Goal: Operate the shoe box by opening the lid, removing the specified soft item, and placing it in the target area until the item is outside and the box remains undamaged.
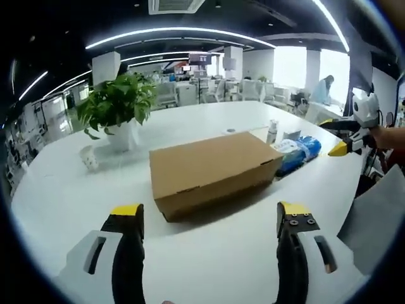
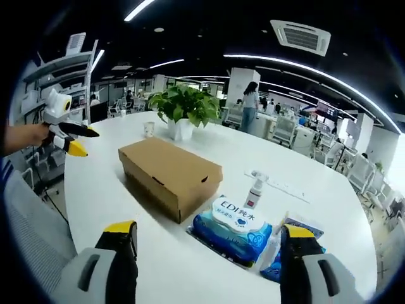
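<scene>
A closed brown cardboard shoe box (image 1: 212, 171) lies on the white table (image 1: 76, 190), lid down. My left gripper (image 1: 211, 218) is open, a little short of the box's near side, nothing between its jaws. In the right gripper view the same box (image 2: 169, 174) sits left of centre, and my right gripper (image 2: 209, 237) is open above the table near a blue wet-wipes pack (image 2: 233, 235). The right gripper (image 1: 345, 142) shows at the right of the left gripper view; the left gripper (image 2: 71, 140) shows at the left of the right gripper view.
A potted green plant (image 1: 119, 107) stands behind the box, a small cup (image 1: 89, 158) beside it. A small spray bottle (image 2: 255, 190), a power strip (image 2: 286, 186) and another blue pack (image 2: 278, 259) lie by the wipes. Office desks, chairs and a standing person (image 2: 250, 104) are beyond.
</scene>
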`<state>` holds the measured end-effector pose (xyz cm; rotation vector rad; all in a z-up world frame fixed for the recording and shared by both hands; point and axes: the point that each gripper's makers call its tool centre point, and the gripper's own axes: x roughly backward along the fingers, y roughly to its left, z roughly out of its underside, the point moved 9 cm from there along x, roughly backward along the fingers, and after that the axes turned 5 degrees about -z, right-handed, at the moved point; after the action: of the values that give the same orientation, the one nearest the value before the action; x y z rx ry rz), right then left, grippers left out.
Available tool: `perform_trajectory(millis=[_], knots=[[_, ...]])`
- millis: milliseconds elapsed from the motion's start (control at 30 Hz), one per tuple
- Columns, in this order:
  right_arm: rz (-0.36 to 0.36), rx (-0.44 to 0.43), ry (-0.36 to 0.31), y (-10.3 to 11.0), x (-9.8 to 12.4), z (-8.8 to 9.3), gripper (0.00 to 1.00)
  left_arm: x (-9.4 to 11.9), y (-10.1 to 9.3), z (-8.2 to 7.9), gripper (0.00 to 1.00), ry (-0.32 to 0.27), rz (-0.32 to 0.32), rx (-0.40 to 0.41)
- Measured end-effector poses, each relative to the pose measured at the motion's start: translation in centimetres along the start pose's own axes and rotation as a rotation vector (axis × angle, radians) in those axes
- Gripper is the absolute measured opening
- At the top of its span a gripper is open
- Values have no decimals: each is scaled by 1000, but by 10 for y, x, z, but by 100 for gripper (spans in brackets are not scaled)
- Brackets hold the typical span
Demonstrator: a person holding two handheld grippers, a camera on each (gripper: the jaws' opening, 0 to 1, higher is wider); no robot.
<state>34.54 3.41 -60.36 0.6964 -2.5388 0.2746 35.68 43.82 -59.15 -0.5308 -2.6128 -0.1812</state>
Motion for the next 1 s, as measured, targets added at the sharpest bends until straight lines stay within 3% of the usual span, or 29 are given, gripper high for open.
perform_trajectory(millis=[333, 667, 1000], knots=[[51, -42, -1, -10, 36, 24, 99, 17, -16, 4, 99, -16, 2, 13], [97, -103, -22, -13, 72, 47, 99, 33, -35, 5, 99, -47, 28, 19], [120, -79, -28, -1, 98, 63, 99, 56, -58, 24, 99, -90, 46, 37]])
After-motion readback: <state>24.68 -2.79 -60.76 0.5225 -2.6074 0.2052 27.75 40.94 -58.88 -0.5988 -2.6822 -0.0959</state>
